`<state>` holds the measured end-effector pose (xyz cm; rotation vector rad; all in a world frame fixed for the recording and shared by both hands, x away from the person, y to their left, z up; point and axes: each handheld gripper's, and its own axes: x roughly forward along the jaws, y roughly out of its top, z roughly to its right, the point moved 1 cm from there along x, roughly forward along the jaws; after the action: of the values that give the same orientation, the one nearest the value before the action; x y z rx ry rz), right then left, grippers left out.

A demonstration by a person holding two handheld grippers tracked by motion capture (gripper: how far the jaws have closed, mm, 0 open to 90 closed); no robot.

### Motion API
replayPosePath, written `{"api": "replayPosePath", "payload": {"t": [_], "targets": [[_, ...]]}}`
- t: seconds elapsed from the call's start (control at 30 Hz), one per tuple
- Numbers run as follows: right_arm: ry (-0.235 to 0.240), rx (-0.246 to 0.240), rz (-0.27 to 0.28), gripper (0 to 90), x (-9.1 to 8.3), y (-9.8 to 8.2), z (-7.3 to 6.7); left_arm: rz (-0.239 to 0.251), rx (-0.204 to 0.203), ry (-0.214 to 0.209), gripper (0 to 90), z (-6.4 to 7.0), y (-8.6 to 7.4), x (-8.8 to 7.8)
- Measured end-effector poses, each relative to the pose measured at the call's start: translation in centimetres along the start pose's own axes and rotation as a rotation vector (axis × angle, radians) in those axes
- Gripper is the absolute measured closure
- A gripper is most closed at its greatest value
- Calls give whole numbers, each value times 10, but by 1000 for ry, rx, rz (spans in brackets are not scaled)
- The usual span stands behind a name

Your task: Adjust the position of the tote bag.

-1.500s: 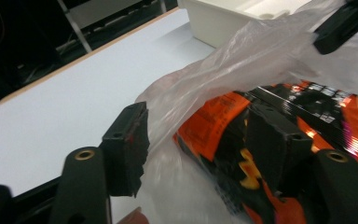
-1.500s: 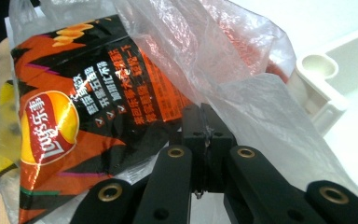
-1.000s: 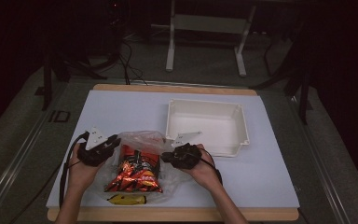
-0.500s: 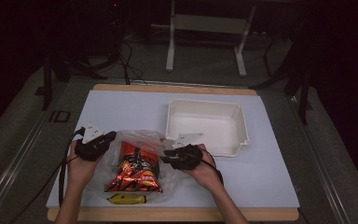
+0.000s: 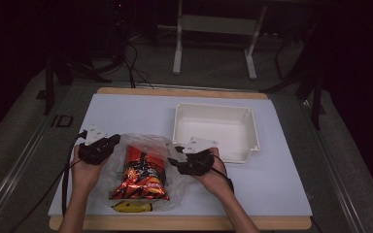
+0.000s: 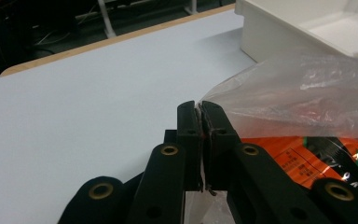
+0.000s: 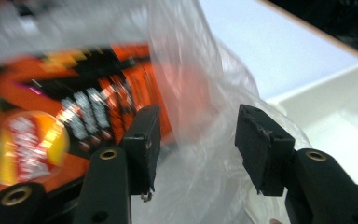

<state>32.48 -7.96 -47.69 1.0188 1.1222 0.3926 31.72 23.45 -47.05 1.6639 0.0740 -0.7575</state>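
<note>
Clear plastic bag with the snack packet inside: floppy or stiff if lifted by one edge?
Probably floppy: the clear plastic bag shows wrinkles and folds, and its film drapes where the left hand-held gripper pinches one edge. Likely light but lopsided, since the snack packet could slide inside. The film looks glossy, so it may slip between the right hand-held gripper, whose jaws have just opened.

Both grippers are black, each topped by a pale grey three-cornered plate. The left gripper [image 5: 98,147] trails a black cable toward six o'clock. The right gripper [image 7: 196,140] has blocky matte jaws on arms set with brass-coloured rivets. The forearms are bare, without sleeves.
</note>
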Motion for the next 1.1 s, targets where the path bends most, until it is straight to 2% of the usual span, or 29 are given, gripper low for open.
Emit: {"api": "replayPosePath", "payload": {"t": [0.13,0.23,0.3,0.4,0.5,0.57,0.63,0.77,0.83,0.93,1.1], "targets": [[-27,-29,-92,510,20,-8,-3,4,-19,-6,872,-3,0,0],[-18,-15,-131,562,31,-14,-4,5,-23,-4,873,-3,0,0],[-16,-19,-159,628,36,-17,-5,11,-28,-1,877,-4,0,0],[-51,-45,-201,848,38,-19,-5,12,-39,19,891,-6,0,-1],[-95,-5,-204,892,34,-21,-1,7,-43,31,895,-6,0,0],[-124,20,-213,898,31,-24,3,2,-48,41,895,-7,-1,1],[-139,34,-226,898,28,-28,7,-1,-52,23,877,-7,-1,3],[-126,57,-227,896,22,-32,9,-10,-29,-5,691,-3,-1,5],[-116,52,-218,889,19,-31,8,3,-37,-23,613,-2,0,3],[-80,45,-176,750,11,-27,5,24,-41,-36,501,0,1,-2],[-55,15,-122,637,-2,-19,-1,52,-35,-58,451,1,2,-13]]}}
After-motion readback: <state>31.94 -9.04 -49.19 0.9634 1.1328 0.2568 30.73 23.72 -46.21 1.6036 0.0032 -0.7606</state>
